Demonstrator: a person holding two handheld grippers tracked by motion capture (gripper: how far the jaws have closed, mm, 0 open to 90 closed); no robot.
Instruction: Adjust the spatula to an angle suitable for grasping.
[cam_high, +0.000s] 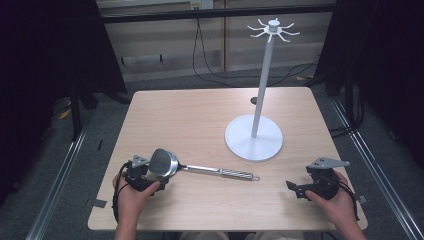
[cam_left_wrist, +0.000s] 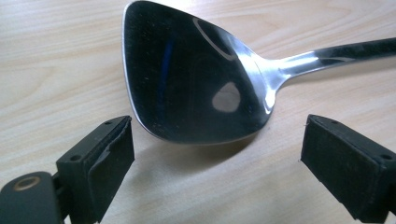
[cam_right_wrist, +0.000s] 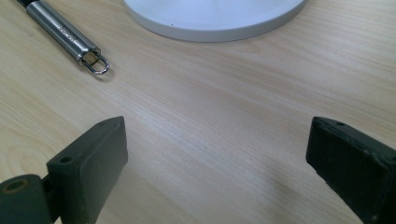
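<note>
A steel spatula (cam_high: 220, 172) lies flat near the table's front, its shiny blade (cam_left_wrist: 196, 79) to the left and its handle pointing right. The handle's end carries a small hanging ring (cam_right_wrist: 95, 63). My left gripper (cam_high: 150, 179) sits at the blade's front left edge and stands open (cam_left_wrist: 215, 158), with the blade just beyond the pads and not touched. My right gripper (cam_high: 293, 188) rests near the front right corner, open (cam_right_wrist: 217, 158), with bare wood between its jaws. A white stand (cam_high: 253, 137) with a tall pole and a ring of hooks (cam_high: 272, 30) rises behind the handle.
The wooden table (cam_high: 190, 115) has bare wood across its left and back parts. The stand's round base (cam_right_wrist: 215, 16) lies just ahead of my right gripper. Dark floor, cables and rails surround the table.
</note>
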